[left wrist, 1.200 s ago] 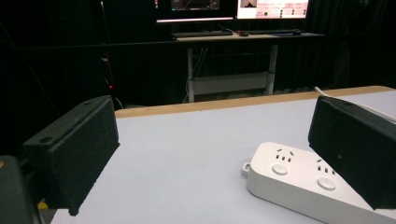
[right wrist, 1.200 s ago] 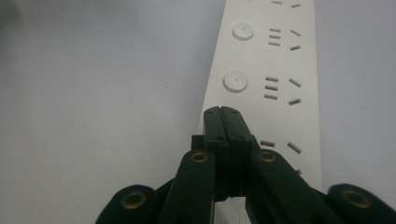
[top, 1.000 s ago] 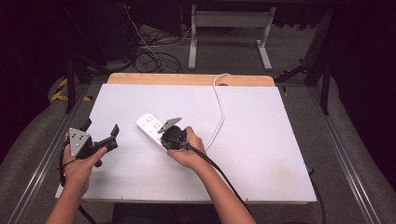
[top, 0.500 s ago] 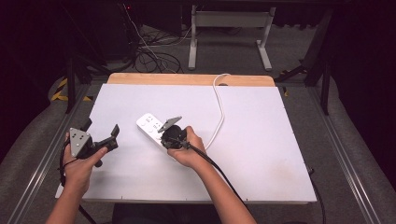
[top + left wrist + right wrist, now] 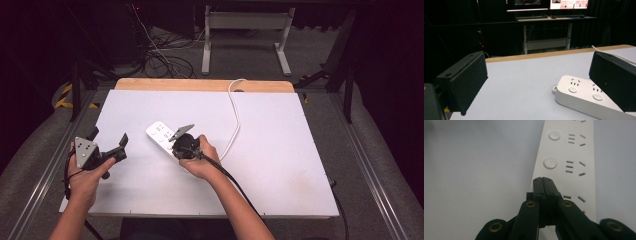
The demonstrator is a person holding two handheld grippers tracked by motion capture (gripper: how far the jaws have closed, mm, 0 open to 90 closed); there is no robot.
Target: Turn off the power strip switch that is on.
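At the left of the white tabletop (image 5: 280, 165) the left claw (image 5: 107, 145) is held above the surface with its jaws spread wide and nothing between them, the near end of the white power strip (image 5: 162, 136) lying just beyond it to the right. That power strip lies flat and slanted near the middle of the tabletop, its white cord (image 5: 235, 117) running off toward the far edge. The right claw (image 5: 181, 134) sits over the strip with its jaws pressed together, empty, their tips at the strip's edge beside a round button (image 5: 550, 163).

The right gripper (image 5: 181, 145) hides the power strip's (image 5: 161, 136) near end.
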